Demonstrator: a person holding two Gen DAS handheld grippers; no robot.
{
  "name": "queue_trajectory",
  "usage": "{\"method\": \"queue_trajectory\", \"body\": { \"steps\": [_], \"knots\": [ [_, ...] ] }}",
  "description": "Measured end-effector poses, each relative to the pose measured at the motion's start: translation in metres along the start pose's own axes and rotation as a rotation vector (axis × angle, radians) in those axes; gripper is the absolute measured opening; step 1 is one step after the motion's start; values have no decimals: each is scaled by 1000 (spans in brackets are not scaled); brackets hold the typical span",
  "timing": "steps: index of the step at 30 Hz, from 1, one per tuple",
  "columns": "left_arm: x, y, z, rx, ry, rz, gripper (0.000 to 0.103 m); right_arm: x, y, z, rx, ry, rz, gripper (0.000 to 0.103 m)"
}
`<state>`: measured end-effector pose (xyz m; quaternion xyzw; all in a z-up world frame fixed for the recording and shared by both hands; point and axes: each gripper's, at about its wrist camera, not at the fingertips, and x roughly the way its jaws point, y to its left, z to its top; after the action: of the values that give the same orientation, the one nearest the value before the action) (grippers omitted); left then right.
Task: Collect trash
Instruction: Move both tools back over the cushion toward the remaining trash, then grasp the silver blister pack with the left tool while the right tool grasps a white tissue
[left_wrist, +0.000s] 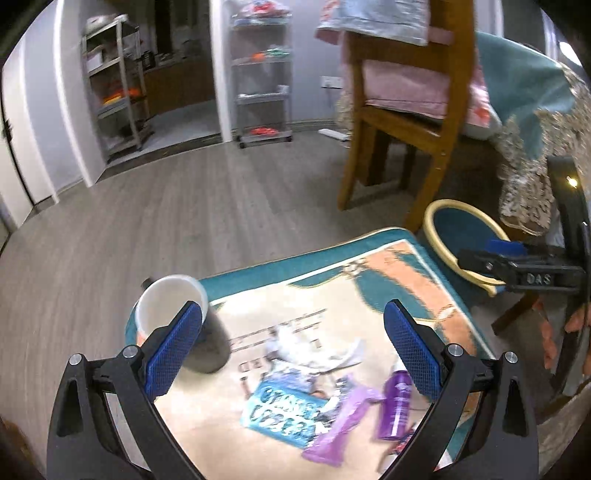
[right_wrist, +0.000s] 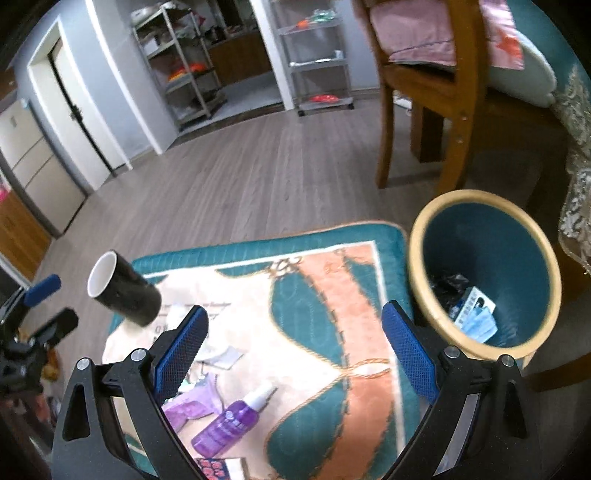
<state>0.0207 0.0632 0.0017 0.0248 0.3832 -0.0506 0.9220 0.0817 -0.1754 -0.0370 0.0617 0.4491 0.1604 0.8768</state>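
Observation:
Trash lies on a teal and peach rug (left_wrist: 402, 295) (right_wrist: 314, 306): a black paper cup (left_wrist: 177, 317) (right_wrist: 123, 288) with a white inside standing at the rug's left edge, crumpled white paper (left_wrist: 314, 349) (right_wrist: 218, 354), a blue printed wrapper (left_wrist: 284, 410), a purple wrapper (left_wrist: 340, 428) (right_wrist: 192, 404) and a purple spray bottle (left_wrist: 395, 402) (right_wrist: 231, 422). A teal bin with a cream rim (right_wrist: 484, 273) (left_wrist: 461, 240) stands right of the rug and holds some trash. My left gripper (left_wrist: 291, 343) is open and empty above the pile. My right gripper (right_wrist: 295, 347) is open and empty above the rug beside the bin.
A wooden chair (left_wrist: 410, 122) (right_wrist: 436, 96) with pink cushions stands behind the bin. A table with a teal and lace cloth (left_wrist: 535, 155) is at the right. Metal shelf racks (left_wrist: 262, 74) (right_wrist: 317, 55) stand by the far wall across grey wood floor.

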Motion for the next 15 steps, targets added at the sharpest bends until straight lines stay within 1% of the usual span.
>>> {"method": "queue_trajectory", "body": {
  "steps": [2, 4, 7, 10, 15],
  "knots": [
    [9, 11, -7, -30, 30, 2, 97, 5, 8, -4, -18, 11, 1, 94],
    [17, 19, -9, -40, 65, 22, 97, 12, 17, -8, -54, 26, 5, 94],
    [15, 27, -8, -71, 38, 5, 97, 27, 34, -19, -135, 60, -8, 94],
    [19, 31, -8, -97, 41, -10, 97, 43, 52, -29, -234, 96, -16, 94],
    [32, 28, -13, -54, 79, -1, 97, 65, 74, -44, -358, 144, 23, 93]
  ]
}}
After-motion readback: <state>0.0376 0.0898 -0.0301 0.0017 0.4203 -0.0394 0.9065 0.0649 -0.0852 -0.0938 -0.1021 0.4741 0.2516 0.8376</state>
